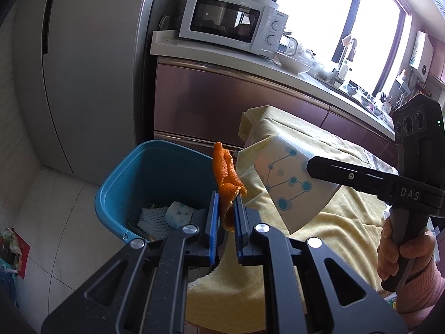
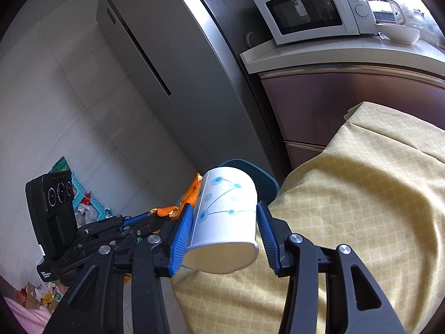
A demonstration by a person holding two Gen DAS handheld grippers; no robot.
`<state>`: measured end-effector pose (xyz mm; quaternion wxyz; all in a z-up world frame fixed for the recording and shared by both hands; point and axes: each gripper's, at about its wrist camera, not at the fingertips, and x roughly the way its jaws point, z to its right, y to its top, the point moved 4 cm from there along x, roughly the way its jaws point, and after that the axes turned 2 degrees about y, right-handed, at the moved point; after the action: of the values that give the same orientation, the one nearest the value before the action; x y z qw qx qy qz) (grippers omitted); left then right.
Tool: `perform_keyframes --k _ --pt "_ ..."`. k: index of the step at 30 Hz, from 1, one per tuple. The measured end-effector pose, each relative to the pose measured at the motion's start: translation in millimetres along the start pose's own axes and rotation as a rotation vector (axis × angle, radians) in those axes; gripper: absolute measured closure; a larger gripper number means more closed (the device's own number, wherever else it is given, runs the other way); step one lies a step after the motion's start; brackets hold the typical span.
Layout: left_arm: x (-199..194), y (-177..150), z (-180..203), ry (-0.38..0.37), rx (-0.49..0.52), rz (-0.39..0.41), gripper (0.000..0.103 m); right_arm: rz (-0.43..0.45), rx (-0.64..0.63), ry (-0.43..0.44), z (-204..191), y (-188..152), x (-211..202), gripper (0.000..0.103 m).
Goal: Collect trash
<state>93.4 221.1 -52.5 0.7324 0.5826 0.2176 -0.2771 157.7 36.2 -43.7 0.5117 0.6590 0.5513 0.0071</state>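
A strip of orange peel [image 1: 226, 178] sticks up from my left gripper [image 1: 225, 199], which is shut on it just past the right rim of the blue trash bin [image 1: 155, 178]. In the bin lie a paper cup and a white foam net. My right gripper [image 2: 225, 206] is shut on a white paper cup with blue dots [image 2: 226, 217], held tilted over the corner of the yellow tablecloth [image 2: 361, 194]. The same cup [image 1: 292, 186] shows in the left wrist view, right of the peel. The bin [image 2: 262, 179] is partly hidden behind the cup.
A grey fridge [image 1: 91, 69] stands behind the bin. A counter with a microwave [image 1: 230, 22] runs along the back. A teal basket of rubbish [image 2: 83, 197] sits on the tiled floor at the left. A person's hand [image 1: 400, 253] holds the right gripper's handle.
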Motion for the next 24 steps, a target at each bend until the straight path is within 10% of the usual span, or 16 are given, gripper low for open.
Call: perform_keyframes --k 24 --pt "41.0 5.3 -39.9 0.075 -0.051 -0.030 0.095 -0.063 0.009 0.014 -7.5 2.4 36.7 0.058"
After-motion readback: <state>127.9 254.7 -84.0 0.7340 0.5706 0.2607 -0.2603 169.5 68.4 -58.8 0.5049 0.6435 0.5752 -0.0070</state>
